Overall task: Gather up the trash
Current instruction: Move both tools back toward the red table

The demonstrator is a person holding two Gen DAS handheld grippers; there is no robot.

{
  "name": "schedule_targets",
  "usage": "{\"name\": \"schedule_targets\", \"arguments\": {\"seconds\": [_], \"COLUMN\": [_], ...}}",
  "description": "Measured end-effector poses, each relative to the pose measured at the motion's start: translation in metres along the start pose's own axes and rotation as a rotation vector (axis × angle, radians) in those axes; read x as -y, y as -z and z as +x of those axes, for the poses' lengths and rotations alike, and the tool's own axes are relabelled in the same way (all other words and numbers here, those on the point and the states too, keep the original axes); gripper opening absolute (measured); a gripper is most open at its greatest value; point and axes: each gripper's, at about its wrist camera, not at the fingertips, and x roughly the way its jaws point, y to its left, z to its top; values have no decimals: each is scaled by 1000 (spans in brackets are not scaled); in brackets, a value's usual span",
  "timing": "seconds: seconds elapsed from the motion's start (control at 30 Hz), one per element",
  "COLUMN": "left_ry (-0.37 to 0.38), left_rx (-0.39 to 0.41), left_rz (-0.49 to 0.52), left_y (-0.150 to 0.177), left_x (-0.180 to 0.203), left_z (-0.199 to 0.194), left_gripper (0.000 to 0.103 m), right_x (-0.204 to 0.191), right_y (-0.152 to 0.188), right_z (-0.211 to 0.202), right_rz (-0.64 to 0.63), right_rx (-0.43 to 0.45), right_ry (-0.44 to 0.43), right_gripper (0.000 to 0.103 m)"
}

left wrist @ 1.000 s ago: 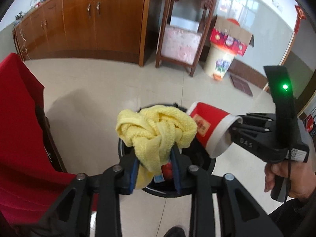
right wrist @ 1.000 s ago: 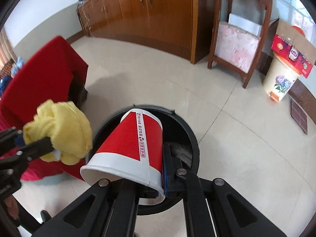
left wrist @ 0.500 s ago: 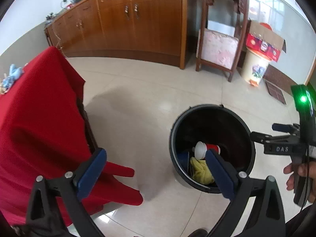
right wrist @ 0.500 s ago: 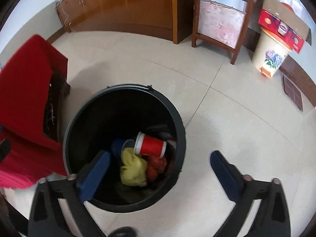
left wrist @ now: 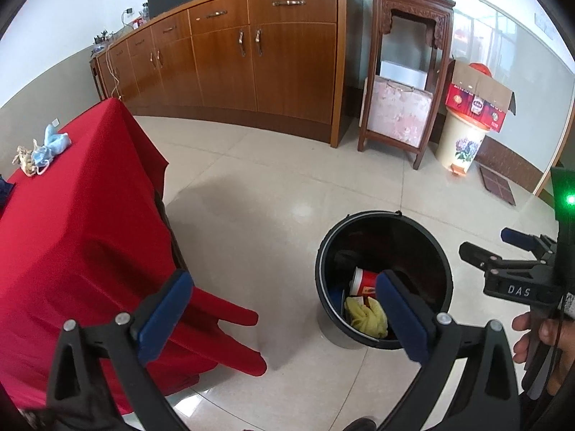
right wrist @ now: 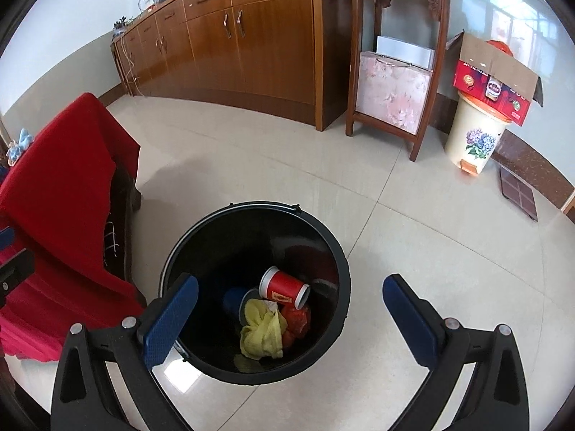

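A black trash bin point(right wrist: 345, 287) stands on the floor and holds a red paper cup point(right wrist: 284, 287), a yellow cloth point(right wrist: 264, 334), a blue cup point(right wrist: 235, 303) and red scraps. The bin point(left wrist: 323, 251) shows in the left wrist view too, with the red cup point(left wrist: 364, 280) and yellow cloth point(left wrist: 364, 318) inside. My right gripper point(right wrist: 289, 314) is open and empty above the bin's near rim; it also shows in the left wrist view point(left wrist: 492, 246). My left gripper point(left wrist: 282, 307) is open and empty, left of the bin. A blue face mask point(left wrist: 50, 147) and crumpled paper point(left wrist: 23, 158) lie on the red-covered table point(left wrist: 72, 222).
A wooden sideboard point(left wrist: 233, 50) runs along the far wall. A carved wooden stand point(left wrist: 402, 72) holds a pink box. A cream flowered bin point(left wrist: 461, 143) carries a red carton point(left wrist: 478, 98). A dark mat point(left wrist: 497, 188) lies by the wall.
Both grippers opened and pulled back; the yellow cloth and the red cup dropped into the black bin. The left gripper has since swung left toward the red table.
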Motion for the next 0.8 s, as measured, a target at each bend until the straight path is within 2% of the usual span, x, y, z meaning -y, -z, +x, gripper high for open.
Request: {"name": "schedule_targets", "arguments": {"seconds": [0.5,0.8], "left_ry": [4,-14], "left_rx": [52,104], "left_rz": [-32,-75], "left_y": [3,5], "left_x": [-17,-43], "left_z": [-35,-62], "left_gripper": [102,103], "right_x": [-14,-29], "right_y": [7,6], "right_z": [-32,-44], "right_rz": [19,21], "right_rx": [70,115], "right_ry": [-6,-22], "right_gripper": [103,103]}}
